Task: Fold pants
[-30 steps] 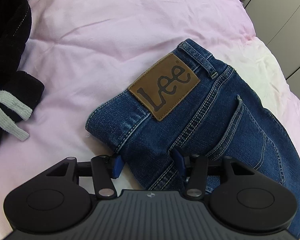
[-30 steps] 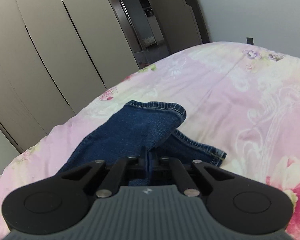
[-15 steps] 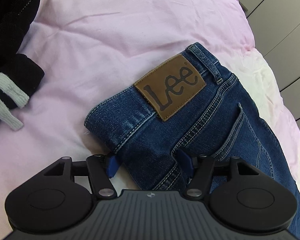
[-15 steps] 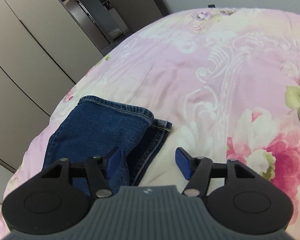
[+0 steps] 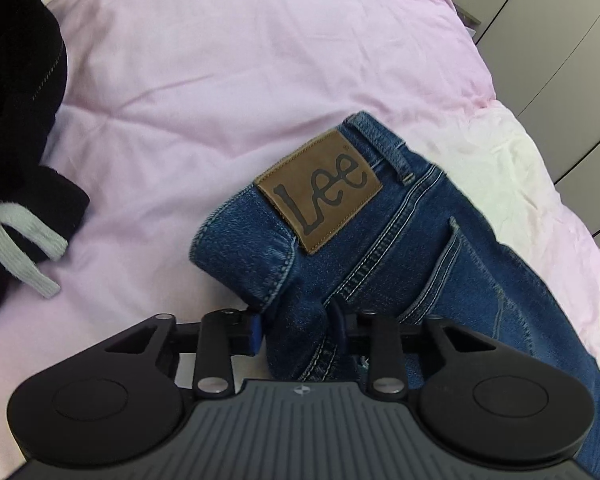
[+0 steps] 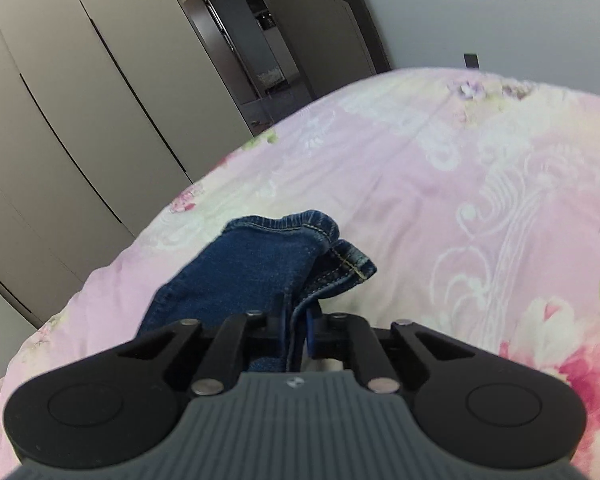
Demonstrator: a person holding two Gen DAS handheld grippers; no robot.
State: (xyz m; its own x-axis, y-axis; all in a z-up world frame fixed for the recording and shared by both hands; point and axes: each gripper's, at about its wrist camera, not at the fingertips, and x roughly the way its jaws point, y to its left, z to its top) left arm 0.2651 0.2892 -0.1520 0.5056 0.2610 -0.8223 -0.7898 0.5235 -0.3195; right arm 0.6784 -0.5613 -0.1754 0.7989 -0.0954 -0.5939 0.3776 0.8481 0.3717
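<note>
Jeans [image 5: 400, 264] lie on floral bedspread [image 6: 460, 184]. Your left gripper [image 5: 296, 330] is closing on bunched waistband; right gripper [image 6: 298, 330] pinches leg hems. Lift both evenly, keep denim taut.

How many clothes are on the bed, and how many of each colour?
Blue: 1, the jeans
Black: 1, the black garment with a white drawstring, lying apart from the jeans
Total: 2 clothes on the pink bedspread
</note>
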